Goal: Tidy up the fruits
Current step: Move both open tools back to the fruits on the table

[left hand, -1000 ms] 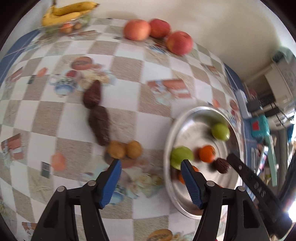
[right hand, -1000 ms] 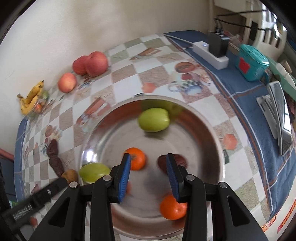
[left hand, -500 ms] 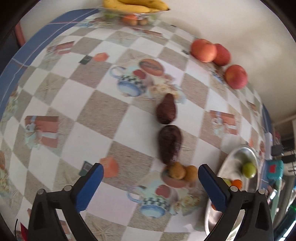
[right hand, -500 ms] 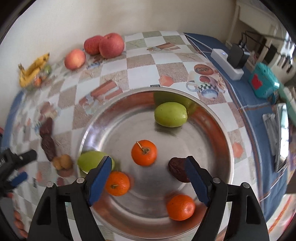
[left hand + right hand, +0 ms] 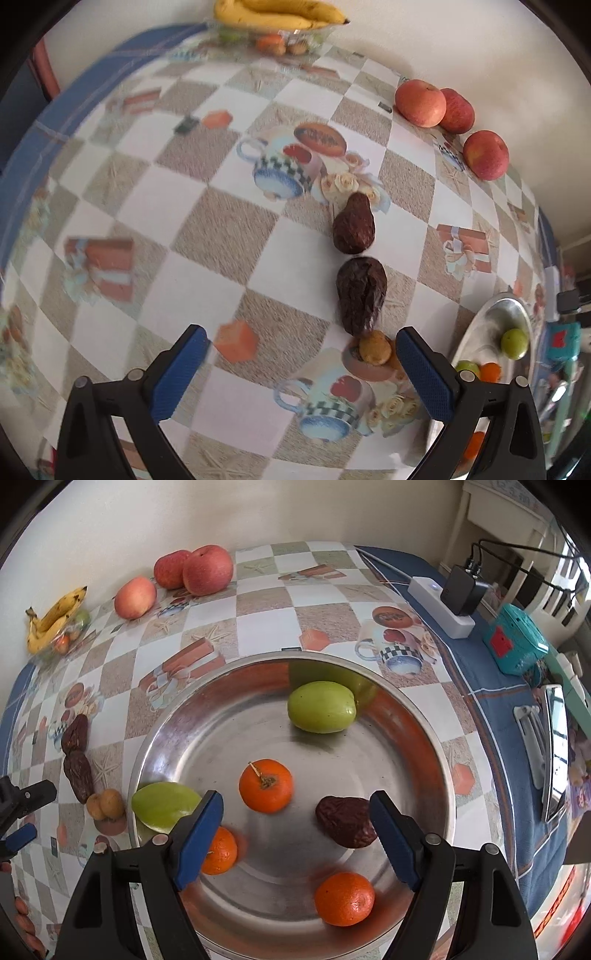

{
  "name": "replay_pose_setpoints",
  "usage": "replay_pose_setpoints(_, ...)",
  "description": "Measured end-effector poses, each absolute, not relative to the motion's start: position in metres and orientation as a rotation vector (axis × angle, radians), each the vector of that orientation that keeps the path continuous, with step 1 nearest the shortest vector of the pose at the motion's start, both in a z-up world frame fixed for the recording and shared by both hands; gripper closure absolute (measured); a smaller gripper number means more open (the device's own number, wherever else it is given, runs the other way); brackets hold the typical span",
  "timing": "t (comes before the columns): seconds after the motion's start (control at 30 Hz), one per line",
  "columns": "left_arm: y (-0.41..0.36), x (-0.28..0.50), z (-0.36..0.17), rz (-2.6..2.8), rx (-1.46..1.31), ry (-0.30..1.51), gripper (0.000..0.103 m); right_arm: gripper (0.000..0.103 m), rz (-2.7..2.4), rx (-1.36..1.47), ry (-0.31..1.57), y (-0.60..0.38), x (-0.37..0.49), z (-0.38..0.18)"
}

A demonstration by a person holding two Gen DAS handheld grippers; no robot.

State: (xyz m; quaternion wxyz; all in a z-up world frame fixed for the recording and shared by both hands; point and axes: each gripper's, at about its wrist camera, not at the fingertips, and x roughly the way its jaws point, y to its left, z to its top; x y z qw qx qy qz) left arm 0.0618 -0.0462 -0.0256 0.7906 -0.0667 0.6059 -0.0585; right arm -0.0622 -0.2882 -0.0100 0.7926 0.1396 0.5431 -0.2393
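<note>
Steel basin (image 5: 424, 738) at table's right side: holds two green fruits, three oranges, one dried date (image 5: 345, 827). Right gripper (image 5: 295, 834) hovering above basin, jaws released, empty. Left gripper (image 5: 301, 369) low over tablecloth (image 5: 122, 206), jaws spread wide, empty. Targets ahead of left gripper, mid-table: two dark dates end to end, nearer date (image 5: 360, 297) touching small tan fruits (image 5: 375, 347) beside right fingertip. Centre jaws over nearer date, across its narrow width. Lower to cloth, close gently to avoid crushing. Avoid nudging tan fruits. Apples (image 5: 419, 103) and bananas (image 5: 277, 14) untouched along far edge.
</note>
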Motion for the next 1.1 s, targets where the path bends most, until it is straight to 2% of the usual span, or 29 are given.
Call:
replay_pose_setpoints(0.27,-0.054,0.067,-0.009,-0.127,0.018,1.199,0.0,0.021,-0.516,0.302,1.152,-0.284,-0.062,-0.008)
replay_pose_setpoints(0.47,-0.052,0.073,-0.007,-0.159,0.05,1.201,0.0,0.021,-0.521,0.311,1.145,-0.273,-0.057,-0.006)
replay_pose_setpoints(1.1,0.045,0.115,0.01,0.032,-0.112,1.143,0.0,0.021,-0.371,0.216,1.148,-0.187,-0.009,-0.003)
